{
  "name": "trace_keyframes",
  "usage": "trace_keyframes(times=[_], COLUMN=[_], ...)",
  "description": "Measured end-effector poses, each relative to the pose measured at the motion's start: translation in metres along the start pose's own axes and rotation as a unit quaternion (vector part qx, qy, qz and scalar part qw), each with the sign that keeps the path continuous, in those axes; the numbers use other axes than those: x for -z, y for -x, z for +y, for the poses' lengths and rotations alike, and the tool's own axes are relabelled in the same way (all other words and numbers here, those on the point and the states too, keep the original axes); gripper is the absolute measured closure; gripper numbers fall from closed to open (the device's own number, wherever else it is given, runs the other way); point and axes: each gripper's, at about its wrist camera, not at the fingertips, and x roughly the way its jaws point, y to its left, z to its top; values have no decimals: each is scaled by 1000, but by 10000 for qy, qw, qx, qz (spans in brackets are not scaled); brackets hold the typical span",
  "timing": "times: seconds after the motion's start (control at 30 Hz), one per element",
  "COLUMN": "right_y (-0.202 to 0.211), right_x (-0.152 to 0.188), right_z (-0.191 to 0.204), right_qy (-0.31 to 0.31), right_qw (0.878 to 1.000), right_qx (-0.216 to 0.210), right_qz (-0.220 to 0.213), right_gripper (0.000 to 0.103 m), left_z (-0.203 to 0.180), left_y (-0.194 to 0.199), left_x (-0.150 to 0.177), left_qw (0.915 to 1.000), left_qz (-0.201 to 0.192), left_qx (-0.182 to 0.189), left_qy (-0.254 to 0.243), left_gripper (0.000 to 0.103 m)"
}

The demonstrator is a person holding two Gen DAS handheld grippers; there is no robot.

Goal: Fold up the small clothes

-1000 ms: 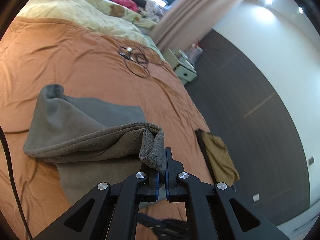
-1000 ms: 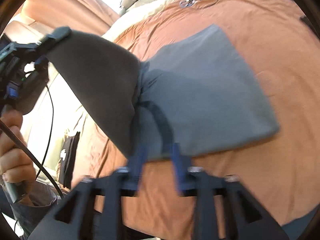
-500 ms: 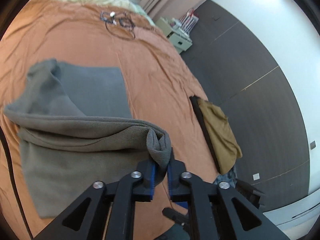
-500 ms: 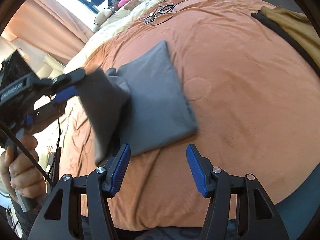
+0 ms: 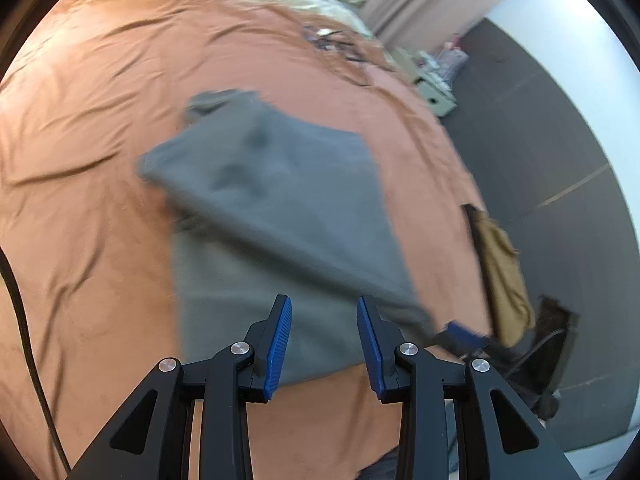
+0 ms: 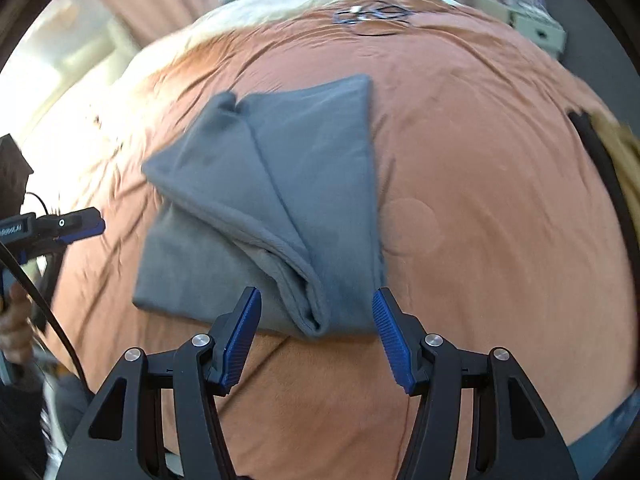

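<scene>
Orange bedspread [image 6: 480, 160] is carrying a grey garment [image 6: 280, 200], now released and part-folded.

Garment's flap, clamped by the left gripper [image 5: 324, 332] a second ago, is lying diagonally across the lower layer; those jaws are opening with nothing pinched. Right gripper [image 6: 316, 336] is standing apart, straddling the near corner without gripping. One fold is landing skewed. No legible writing anywhere.

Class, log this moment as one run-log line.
grey fleece garment: folded on orange bedspread | left gripper: jaws opening, empty | right gripper: open
</scene>
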Motion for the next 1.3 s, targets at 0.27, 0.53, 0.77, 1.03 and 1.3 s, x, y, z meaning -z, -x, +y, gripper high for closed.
trace_keyframes(times=[0.27,0.53,0.77,1.03,1.3], right_y=[-33,-36,-55,-41,-27], right_x=[-21,-41,-14,-16,-39], right_z=[32,10,-59,-62,7], right_qy=[906,447,-660,-507,822], right_qw=[9942,9989,9970,9978,9959], right_qx=[470,0,-361,-360,368], right_qz=[332,103,201,228,-79], right_gripper=[60,97,97,85,54], left_z=[54,74,78,80,96], left_y=[-18,-49,-64,-61,-29], left_x=[22,36,42,34,3], left_qw=[9973,9932,9875,9884,9935], left_qz=[264,634,822,893,512], left_qx=[-553,-871,-1317,-1195,-975], left_qy=[398,443,284,273,299], left_gripper=[67,67,67,67,67])
